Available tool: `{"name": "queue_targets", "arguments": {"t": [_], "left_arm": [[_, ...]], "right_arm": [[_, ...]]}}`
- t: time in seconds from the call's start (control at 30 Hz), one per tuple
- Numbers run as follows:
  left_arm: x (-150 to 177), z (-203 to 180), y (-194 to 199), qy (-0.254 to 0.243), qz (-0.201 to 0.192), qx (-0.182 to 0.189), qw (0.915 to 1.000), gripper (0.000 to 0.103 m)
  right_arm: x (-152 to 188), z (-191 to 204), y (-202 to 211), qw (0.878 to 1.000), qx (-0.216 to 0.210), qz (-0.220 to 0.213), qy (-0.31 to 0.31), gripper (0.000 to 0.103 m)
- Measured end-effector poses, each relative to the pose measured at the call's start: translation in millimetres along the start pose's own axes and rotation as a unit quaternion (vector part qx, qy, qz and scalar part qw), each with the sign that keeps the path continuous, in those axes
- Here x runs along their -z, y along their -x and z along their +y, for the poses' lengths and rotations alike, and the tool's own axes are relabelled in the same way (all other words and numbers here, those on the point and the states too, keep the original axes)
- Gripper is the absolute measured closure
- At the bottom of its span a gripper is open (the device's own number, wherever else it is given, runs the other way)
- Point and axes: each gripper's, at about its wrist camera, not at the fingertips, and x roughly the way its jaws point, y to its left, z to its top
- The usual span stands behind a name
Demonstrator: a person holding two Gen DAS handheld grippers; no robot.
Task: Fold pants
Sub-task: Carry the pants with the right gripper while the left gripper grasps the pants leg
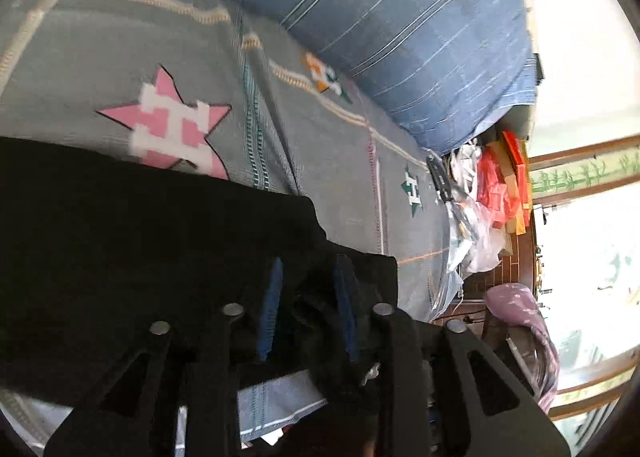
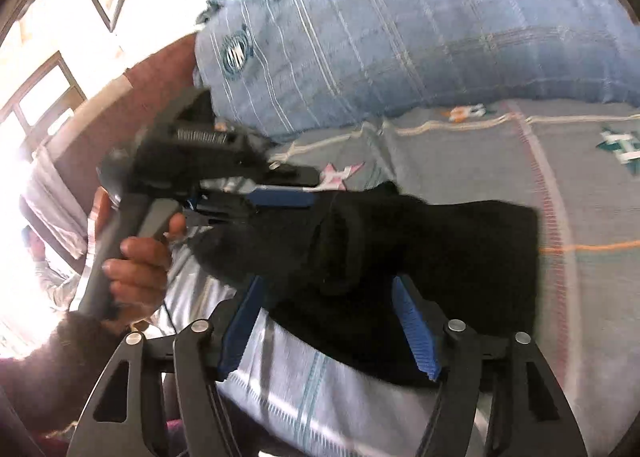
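The black pants [image 1: 140,257] lie bunched on a grey-blue bed sheet [image 1: 100,37] with star patches. In the left wrist view my left gripper [image 1: 308,277] has its blue pads close together with a fold of the black cloth pinched between them. In the right wrist view the pants [image 2: 420,257] form a thick folded bundle. My right gripper [image 2: 328,289] is open, its blue pads on either side of the bundle's near edge. The left gripper [image 2: 280,197], held by a hand [image 2: 136,269], grips the bundle's left end.
A big blue striped pillow [image 1: 400,17] lies along the back of the bed and also shows in the right wrist view [image 2: 400,29]. Plastic bags and red and orange items [image 1: 496,185] pile beside the bed on the right. Windows are beyond.
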Motion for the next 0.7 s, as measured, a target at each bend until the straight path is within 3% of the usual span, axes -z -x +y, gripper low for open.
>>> {"name": "queue_targets", "arguments": {"t": [0.1,0.23,0.3,0.43,0.47,0.5,0.53,0.57,0.6,0.63,0.67,0.7], "left_arm": [[21.1,1.0,2.9,-0.001,-0.008,0.011,0.9999,0.049],[42.8,11.8,-15.8,0.013,0.009,0.028,0.9995,0.047],[46.6,16.0,-28.4,0.034,0.027,0.041,0.9982,0.047],[47.0,1.0,-32.2,0.028,0.037,0.047,0.9979,0.047],[45.1,-8.4,-33.3,0.012,0.03,0.038,0.9988,0.04],[44.8,-16.5,-37.2,0.004,0.025,0.029,0.9992,0.036],[43.0,-20.1,-41.3,0.002,0.018,0.015,0.9997,0.036],[42.4,-19.1,-44.7,0.007,0.016,0.007,0.9998,0.038],[39.7,-20.5,-52.1,0.015,0.025,0.007,0.9995,0.048],[38.3,-22.1,-53.9,0.017,0.031,0.017,0.9992,0.061],[35.6,-29.1,-53.7,0.011,0.031,0.031,0.999,0.082],[33.8,-37.4,-52.0,-0.003,0.025,0.039,0.9989,0.083]], "right_arm": [[12.8,-11.0,40.4,0.999,0.012,-0.034,-0.017,0.02],[19.9,-56.6,53.1,0.993,0.045,-0.047,-0.1,0.018],[23.4,-77.0,47.4,0.988,0.037,-0.038,-0.143,0.019],[7.0,-90.9,25.5,0.988,0.046,-0.042,-0.139,0.019],[2.4,-91.2,18.5,0.989,0.05,-0.042,-0.131,0.019],[-3.0,-92.8,7.1,0.991,0.059,-0.032,-0.116,0.022],[-5.9,-95.4,-3.5,0.992,0.069,-0.018,-0.107,0.034],[-7.3,-98.4,-13.1,0.992,0.068,-0.003,-0.102,0.065],[-10.8,-101.3,-23.6,0.993,0.067,0.02,-0.094,0.077],[-14.9,-101.4,-23.1,0.994,0.071,0.021,-0.087,0.078],[-19.2,-100.3,-20.1,0.994,0.066,0.015,-0.082,0.081],[-24.4,-97.9,-12.9,0.995,0.063,0.003,-0.074,0.082]]}}
